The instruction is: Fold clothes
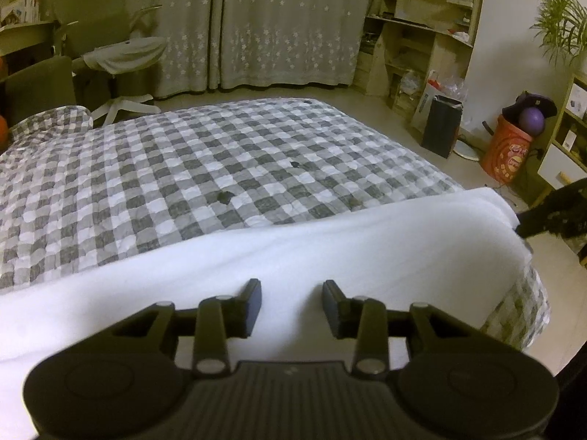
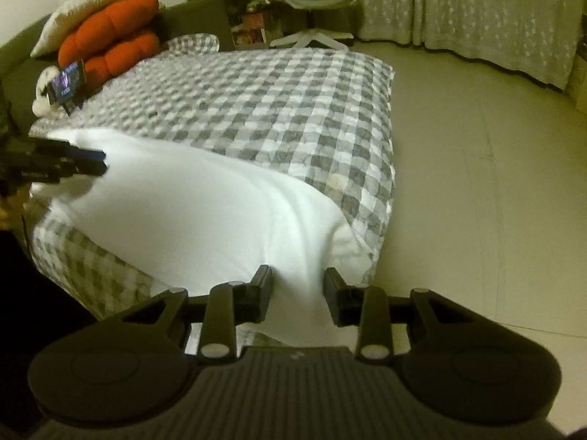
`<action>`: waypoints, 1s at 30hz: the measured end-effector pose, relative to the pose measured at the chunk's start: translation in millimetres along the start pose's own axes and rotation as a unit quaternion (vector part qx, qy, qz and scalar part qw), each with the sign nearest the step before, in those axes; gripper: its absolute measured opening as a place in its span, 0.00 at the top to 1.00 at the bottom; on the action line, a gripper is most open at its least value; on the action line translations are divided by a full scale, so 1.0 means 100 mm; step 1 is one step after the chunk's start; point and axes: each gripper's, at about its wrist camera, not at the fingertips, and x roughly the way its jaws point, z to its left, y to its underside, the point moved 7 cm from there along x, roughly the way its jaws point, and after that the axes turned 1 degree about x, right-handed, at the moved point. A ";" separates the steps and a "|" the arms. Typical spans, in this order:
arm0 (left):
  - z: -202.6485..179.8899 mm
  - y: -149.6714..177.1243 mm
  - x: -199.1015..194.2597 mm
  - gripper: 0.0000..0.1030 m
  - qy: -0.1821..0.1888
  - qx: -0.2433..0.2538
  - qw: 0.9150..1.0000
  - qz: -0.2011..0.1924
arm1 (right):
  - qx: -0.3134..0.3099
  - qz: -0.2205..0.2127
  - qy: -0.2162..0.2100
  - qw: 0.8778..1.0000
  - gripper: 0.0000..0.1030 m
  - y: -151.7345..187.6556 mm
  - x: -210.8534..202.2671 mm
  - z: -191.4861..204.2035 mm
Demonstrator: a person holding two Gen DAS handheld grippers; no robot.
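Observation:
A white garment (image 1: pixel 256 256) lies along the near edge of the checked bed (image 1: pixel 205 168), its surface smooth and slightly puffed. My left gripper (image 1: pixel 291 304) hovers low over its near part, fingers apart and nothing pinched. My right gripper (image 1: pixel 546 216) shows as a dark shape at the garment's right end. In the right wrist view, the white garment (image 2: pixel 190 212) runs in a raised ridge down between the spread fingers of my right gripper (image 2: pixel 299 297). My left gripper (image 2: pixel 99 163) reaches over the garment's far corner there.
Orange cushions (image 2: pixel 110 33) and a phone on a stand (image 2: pixel 68 82) sit at the head of the bed. A desk chair (image 1: pixel 124 62), curtains (image 1: pixel 279 25), shelves (image 1: pixel 422 29), a dark bag (image 1: pixel 442 124) and an orange bucket (image 1: pixel 508 150) stand around. Bare floor (image 2: pixel 477 183) borders the bed.

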 end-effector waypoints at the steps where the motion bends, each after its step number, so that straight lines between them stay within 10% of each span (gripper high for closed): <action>1: 0.00 0.00 0.00 0.63 -0.001 0.000 1.000 0.001 | 0.012 -0.008 0.002 1.000 0.64 -0.02 -0.03 -0.04; 7: -0.08 -0.02 0.02 0.63 -0.003 0.006 1.000 0.004 | 0.179 0.003 0.075 0.981 0.63 0.03 0.00 -0.80; 17: -0.21 -0.07 0.09 0.63 -0.011 0.015 1.000 0.008 | 0.176 -0.004 0.001 0.984 0.63 -0.02 0.28 -0.72; 20: -0.22 -0.07 0.09 0.63 -0.016 0.017 1.000 0.008 | 0.151 0.005 -0.013 0.988 1.00 -0.02 0.29 -0.62; 28: -0.22 -0.07 0.08 0.63 -0.017 0.017 1.000 0.011 | 0.174 -0.049 0.025 0.983 1.00 -0.11 0.02 -0.83; 30: -0.23 -0.08 0.09 0.62 -0.018 0.017 1.000 0.012 | 0.184 -0.038 0.014 0.982 0.85 -0.07 0.08 -0.86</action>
